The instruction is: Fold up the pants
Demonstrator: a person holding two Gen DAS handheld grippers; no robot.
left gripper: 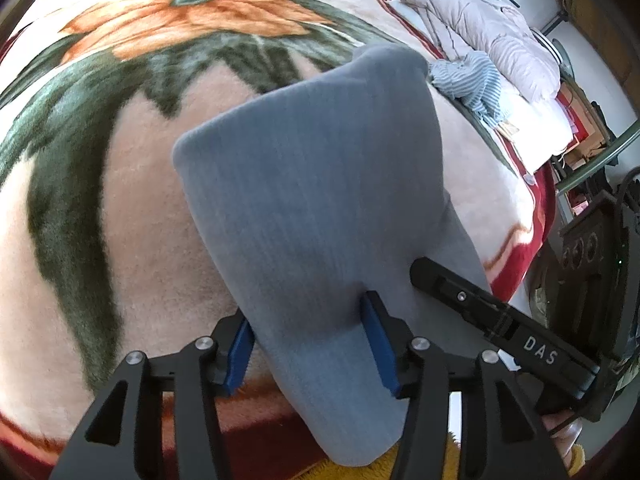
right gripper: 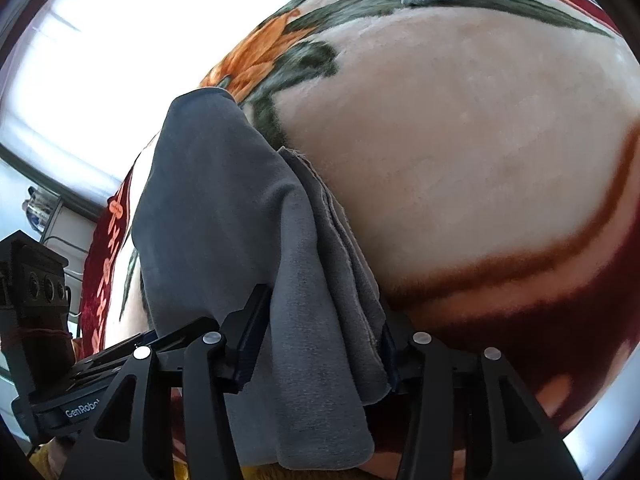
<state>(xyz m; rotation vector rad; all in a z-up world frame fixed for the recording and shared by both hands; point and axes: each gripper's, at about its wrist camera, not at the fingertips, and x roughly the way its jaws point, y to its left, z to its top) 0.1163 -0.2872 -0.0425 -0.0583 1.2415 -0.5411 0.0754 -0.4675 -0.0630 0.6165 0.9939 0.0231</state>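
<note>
Pants point(left gripper: 304, 184) are lying folded on a plush blanket point(left gripper: 100, 220) with a big orange flower and green leaves, and both grippers have hold of the near end. From the left wrist view the fabric looks blue-grey and smooth, spread flat across the blanket and running out past its near edge. The left gripper point(left gripper: 312, 344) is about half open, with the cloth bunched between its blue pads; the pad on the right side of that view presses into the fabric, so it looks like a real grip on the pants. The right gripper point(right gripper: 316, 340) is about the same, roughly half open with a thick wad of layered grey fabric filling the gap between its fingers and draping down over them. You can see the stacked edges of the layers there. Its black finger also shows in the left view, lying against the pants just beside the left one. Farther back on the bed there's a striped cloth point(left gripper: 472, 80) and a pale puffy jacket point(left gripper: 480, 20), well apart from the pants.
</note>
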